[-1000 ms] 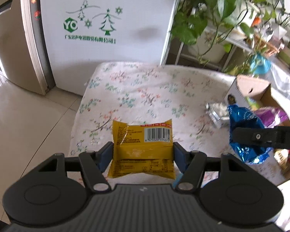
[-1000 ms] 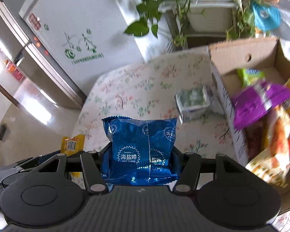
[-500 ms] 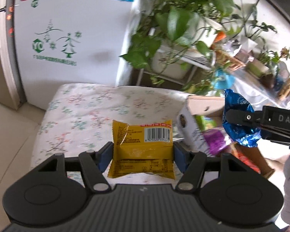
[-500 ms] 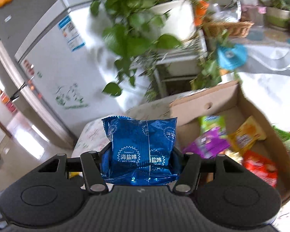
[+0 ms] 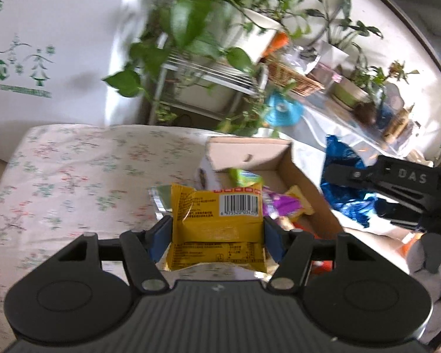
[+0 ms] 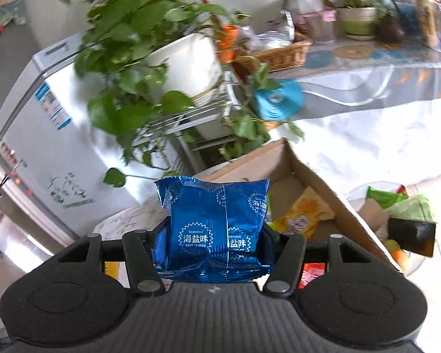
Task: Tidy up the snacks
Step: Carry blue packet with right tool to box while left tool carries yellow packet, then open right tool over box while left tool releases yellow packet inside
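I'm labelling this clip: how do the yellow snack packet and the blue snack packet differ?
The yellow packet is clamped in the left gripper; the blue packet is in the right gripper. The yellow packet shows a barcode and small print; the blue packet shows white starburst badges. The yellow packet looks matt, the blue packet glossy and crinkled. Both are small sealed packets held upright near the cardboard box.

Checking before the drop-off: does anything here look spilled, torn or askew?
Nothing spilled or torn. One silver packet lies alone on the floral cloth, outside the cardboard box. The yellow packet and blue packet sit squarely between the fingers.
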The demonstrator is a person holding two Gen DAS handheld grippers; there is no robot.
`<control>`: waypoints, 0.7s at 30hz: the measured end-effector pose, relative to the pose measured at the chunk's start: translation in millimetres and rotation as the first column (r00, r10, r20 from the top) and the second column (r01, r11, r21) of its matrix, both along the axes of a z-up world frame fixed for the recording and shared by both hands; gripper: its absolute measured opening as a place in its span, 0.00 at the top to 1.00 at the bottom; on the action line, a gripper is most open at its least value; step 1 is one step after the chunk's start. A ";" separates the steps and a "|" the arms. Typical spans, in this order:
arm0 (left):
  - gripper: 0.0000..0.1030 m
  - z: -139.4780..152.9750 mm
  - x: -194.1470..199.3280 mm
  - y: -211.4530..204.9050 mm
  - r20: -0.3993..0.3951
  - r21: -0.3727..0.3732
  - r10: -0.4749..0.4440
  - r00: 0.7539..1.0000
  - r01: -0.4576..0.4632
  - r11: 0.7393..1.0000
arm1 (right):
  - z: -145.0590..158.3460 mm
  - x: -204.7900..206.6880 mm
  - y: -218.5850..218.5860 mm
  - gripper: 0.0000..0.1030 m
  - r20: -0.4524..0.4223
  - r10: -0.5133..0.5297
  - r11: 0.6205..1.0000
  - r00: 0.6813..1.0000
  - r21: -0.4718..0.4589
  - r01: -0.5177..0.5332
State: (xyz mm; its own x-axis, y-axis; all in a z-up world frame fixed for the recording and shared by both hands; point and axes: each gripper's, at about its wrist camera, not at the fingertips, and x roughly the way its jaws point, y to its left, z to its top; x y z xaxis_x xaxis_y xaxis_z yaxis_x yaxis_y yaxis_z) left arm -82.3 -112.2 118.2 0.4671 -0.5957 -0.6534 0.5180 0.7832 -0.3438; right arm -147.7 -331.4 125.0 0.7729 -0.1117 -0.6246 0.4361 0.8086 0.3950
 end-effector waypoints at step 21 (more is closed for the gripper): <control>0.37 -26.4 -9.3 -93.9 -0.054 -0.098 -0.153 0.987 0.147 0.984 | -5.1 -12.1 -34.4 0.37 -0.003 -0.193 0.977 0.981 0.088 0.192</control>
State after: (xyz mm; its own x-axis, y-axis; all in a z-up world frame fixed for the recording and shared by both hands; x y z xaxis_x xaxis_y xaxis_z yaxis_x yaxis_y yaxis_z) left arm -91.6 -206.1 91.8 0.3287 -0.7155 -0.6164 0.6028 0.6614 -0.4463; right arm -159.8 -365.8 120.0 0.7459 -0.2038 -0.6341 0.5776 0.6721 0.4634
